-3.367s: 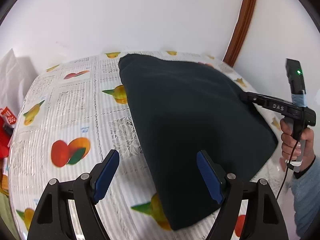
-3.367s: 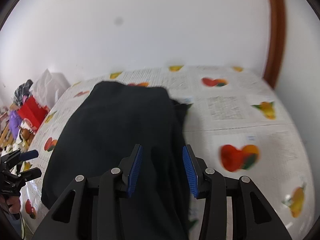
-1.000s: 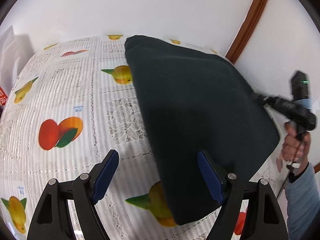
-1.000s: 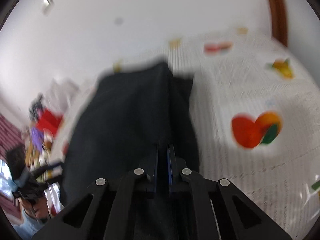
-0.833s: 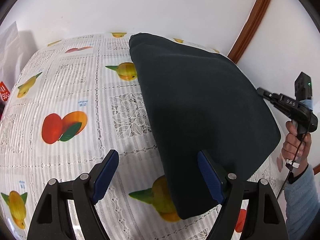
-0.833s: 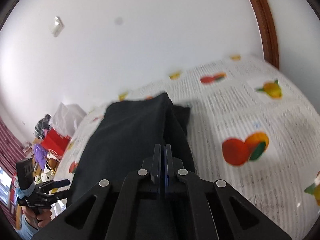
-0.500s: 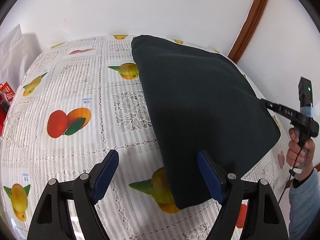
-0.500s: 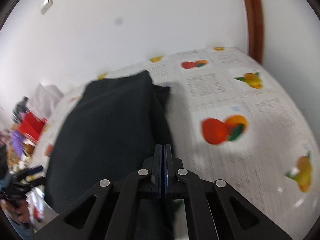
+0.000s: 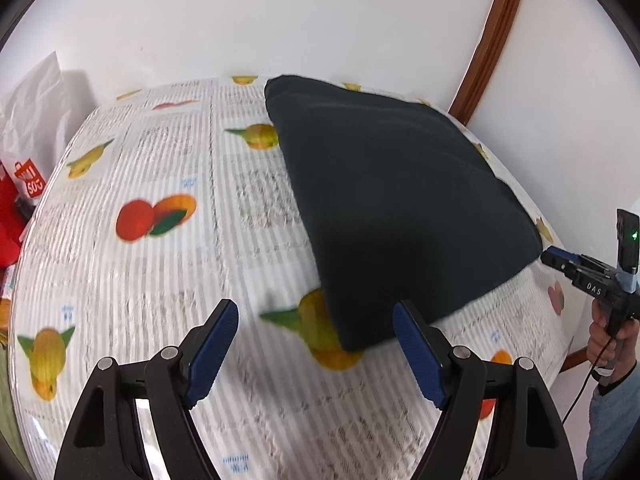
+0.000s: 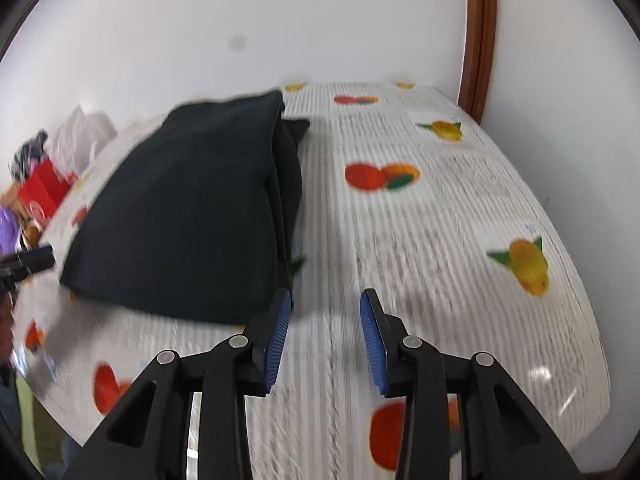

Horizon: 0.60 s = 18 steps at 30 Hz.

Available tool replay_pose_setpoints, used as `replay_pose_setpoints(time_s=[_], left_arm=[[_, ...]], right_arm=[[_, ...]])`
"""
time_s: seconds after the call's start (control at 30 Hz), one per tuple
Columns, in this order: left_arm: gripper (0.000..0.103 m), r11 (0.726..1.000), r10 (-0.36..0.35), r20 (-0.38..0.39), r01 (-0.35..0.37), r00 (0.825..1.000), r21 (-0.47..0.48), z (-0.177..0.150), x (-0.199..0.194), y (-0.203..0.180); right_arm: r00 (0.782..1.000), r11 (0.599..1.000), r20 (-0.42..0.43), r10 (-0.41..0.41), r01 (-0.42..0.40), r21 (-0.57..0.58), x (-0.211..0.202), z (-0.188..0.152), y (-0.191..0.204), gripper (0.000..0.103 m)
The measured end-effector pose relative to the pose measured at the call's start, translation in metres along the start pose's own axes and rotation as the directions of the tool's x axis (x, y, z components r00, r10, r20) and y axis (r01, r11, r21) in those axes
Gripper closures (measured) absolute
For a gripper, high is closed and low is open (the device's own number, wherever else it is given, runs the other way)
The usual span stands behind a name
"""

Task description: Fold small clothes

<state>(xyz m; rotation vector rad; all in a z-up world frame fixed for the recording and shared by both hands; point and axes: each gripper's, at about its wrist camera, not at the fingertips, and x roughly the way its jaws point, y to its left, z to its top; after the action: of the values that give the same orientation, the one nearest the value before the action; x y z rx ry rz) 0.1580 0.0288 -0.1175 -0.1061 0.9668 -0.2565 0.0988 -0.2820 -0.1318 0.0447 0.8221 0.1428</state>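
Left wrist view: left gripper jaws wide, nothing between them, hovering over the fruit-print tablecloth on the counter. Folded dark garment lies flat on the cloth, near corner just ahead of the right-hand pad. This view alone shows the right gripper from outside, tips just off the garment's right corner, hand and blue sleeve below. Right wrist view: right gripper jaws opening, only tablecloth between the pads, garment just left of the left pad. Only here: stacked layers along the garment's right edge, red box and clutter at far left.
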Motion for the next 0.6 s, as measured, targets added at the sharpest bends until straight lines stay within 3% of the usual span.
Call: replay_pose_setpoints(time_s=[0.13, 0.2, 0.3, 0.43, 0.5, 0.53, 0.6], left_arm=[[0.029, 0.997, -0.068, -0.020, 0.069, 0.997, 0.027, -0.019, 0.000, -0.003], [0.029, 0.998, -0.050, -0.033, 0.051, 0.998, 0.040, -0.025, 0.004, -0.007], [0.041, 0.998, -0.011, -0.045, 0.014, 0.999, 0.065, -0.027, 0.016, -0.014], [0.059, 0.998, -0.024, -0.042, 0.027, 0.999, 0.063, -0.018, 0.027, -0.019], [0.074, 0.996, -0.026, -0.038, 0.029, 0.999, 0.083, -0.013, 0.031, -0.023], [0.081, 0.996, -0.031, -0.038, 0.034, 0.999, 0.086, -0.011, 0.032, -0.023], [0.083, 0.996, -0.025, -0.030, 0.027, 0.999, 0.088, -0.009, 0.035, -0.021]], right_arm=[[0.998, 0.999, -0.020, 0.051, -0.051, -0.008, 0.006, -0.019, 0.007, 0.067], [0.998, 0.997, -0.010, 0.065, -0.065, -0.033, 0.009, -0.024, 0.016, 0.067], [0.997, 0.996, 0.019, 0.074, -0.074, -0.043, 0.013, -0.025, 0.025, 0.067], [0.994, 0.994, 0.040, 0.106, -0.106, -0.004, 0.022, -0.016, 0.027, 0.069], [0.991, 0.991, 0.033, 0.132, -0.132, 0.002, 0.028, -0.011, 0.031, 0.084], [0.991, 0.991, 0.035, 0.131, -0.131, 0.000, 0.030, -0.009, 0.033, 0.085], [0.992, 0.993, 0.051, 0.112, -0.111, -0.025, 0.031, -0.003, 0.040, 0.088]])
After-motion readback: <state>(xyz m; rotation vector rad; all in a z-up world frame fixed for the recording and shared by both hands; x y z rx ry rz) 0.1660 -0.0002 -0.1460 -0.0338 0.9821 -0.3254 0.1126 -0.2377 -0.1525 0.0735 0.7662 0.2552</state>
